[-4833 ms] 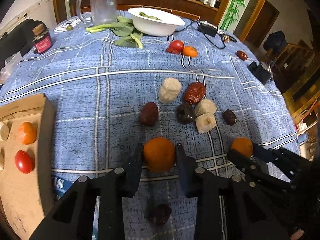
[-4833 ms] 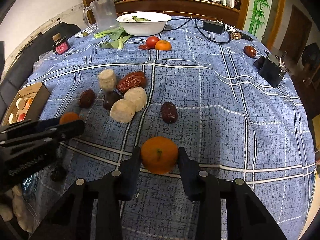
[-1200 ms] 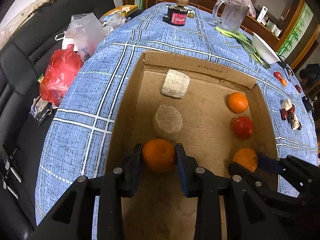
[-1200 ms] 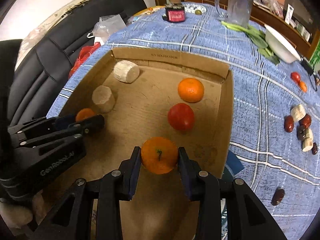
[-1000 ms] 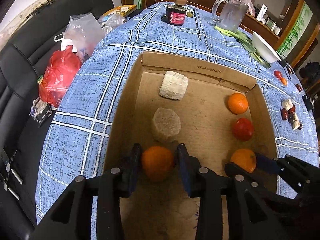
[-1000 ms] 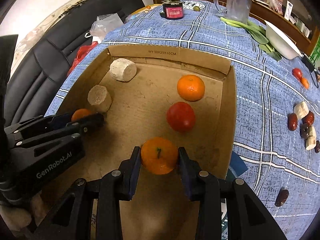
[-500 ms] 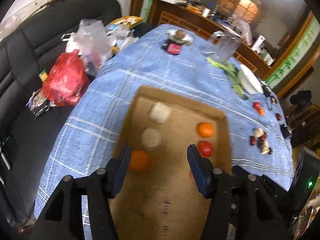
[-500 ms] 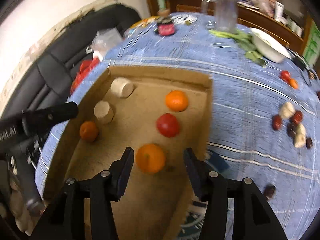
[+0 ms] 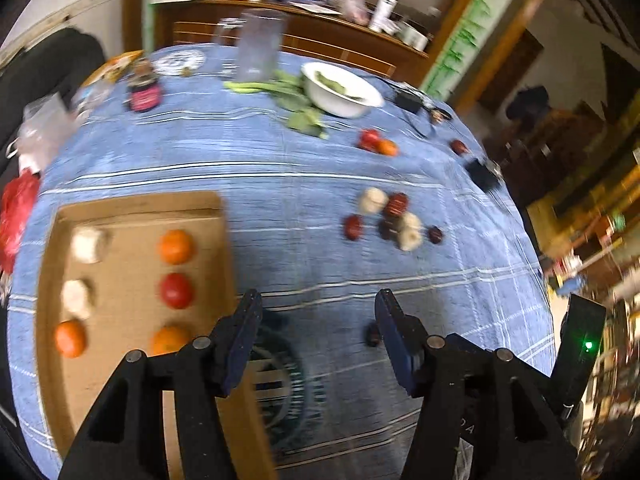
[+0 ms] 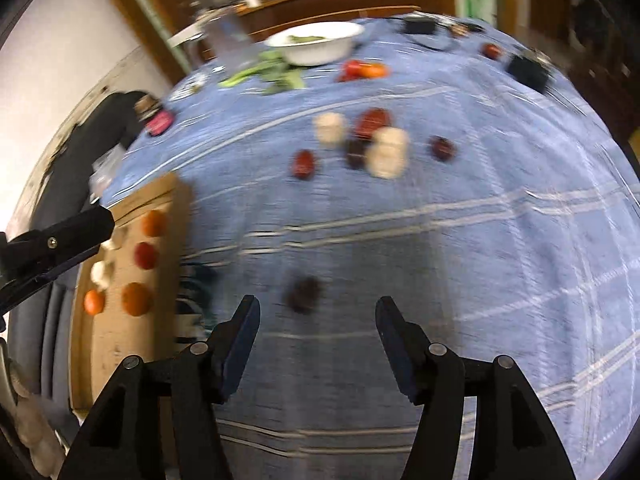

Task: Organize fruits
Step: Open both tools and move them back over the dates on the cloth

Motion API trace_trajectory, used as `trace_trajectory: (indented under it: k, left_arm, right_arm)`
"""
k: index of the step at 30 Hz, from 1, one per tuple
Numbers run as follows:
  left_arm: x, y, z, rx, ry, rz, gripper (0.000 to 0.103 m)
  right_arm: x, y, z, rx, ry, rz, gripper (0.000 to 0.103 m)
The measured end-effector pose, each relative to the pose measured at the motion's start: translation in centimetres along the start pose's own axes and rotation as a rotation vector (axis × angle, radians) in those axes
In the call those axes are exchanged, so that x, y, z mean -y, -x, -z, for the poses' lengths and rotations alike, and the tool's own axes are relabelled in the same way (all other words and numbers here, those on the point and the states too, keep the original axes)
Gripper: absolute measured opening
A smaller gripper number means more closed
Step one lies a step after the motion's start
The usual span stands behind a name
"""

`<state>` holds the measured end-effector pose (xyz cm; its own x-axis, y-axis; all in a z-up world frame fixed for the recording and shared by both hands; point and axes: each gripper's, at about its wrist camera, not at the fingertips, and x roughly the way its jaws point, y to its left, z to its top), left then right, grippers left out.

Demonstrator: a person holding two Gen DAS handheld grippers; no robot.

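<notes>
A shallow cardboard box (image 9: 120,392) lies at the left on the blue checked cloth. It holds three oranges, among them one at the back (image 9: 175,246) and one at the front left (image 9: 70,338), a red tomato (image 9: 176,290) and two pale chunks (image 9: 88,242). A cluster of dark dates and pale chunks (image 9: 394,218) lies mid-table; it also shows in the right wrist view (image 10: 372,142). A lone dark date (image 10: 303,289) lies just ahead of my right gripper (image 10: 314,326), which is open and empty. My left gripper (image 9: 318,320) is open and empty above the cloth right of the box.
A white bowl (image 9: 340,88) with greens, a glass pitcher (image 9: 258,46), a small jar (image 9: 143,92), a tomato and a small orange (image 9: 376,142) stand at the far side. A black device (image 9: 482,174) sits at the right edge. A black sofa with bags is left.
Both grippers have opened, left their oranges in the box, lifted away and swung right over the cloth. Views are motion-blurred.
</notes>
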<state>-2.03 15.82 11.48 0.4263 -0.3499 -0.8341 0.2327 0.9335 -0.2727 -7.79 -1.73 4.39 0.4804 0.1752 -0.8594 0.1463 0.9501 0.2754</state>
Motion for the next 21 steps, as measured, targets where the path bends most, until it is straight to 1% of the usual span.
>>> trace_trajectory:
  k: [4,10,14,16,21]
  left_arm:
    - [2.1,-1.3,0.2,-0.028,-0.008,0.012,0.057]
    - [3.8,-2.3,0.9,-0.043,0.007,0.002,0.058]
    - [3.9,-2.8,1.5,-0.052,0.035,-0.024,0.058]
    - [3.9,-2.9,2.1,-0.048,0.050,-0.052,0.058]
    - [2.6,-3.0,3.6,-0.054,0.092,-0.105,0.058]
  right_arm:
    - [3.0,0.6,0.3,-0.009,-0.022,0.023,0.064]
    - [5.1,0.6,0.2,-0.025,-0.008,0.020,0.064]
    - [6.5,0.4,0.0,-0.039,0.011,0.008,0.064]
    - [7.5,0.2,-0.1,-0.043,0.005,0.006,0.064]
    - [11.2,-0.3,-0.4,-0.058,-0.042,0.025,0.064]
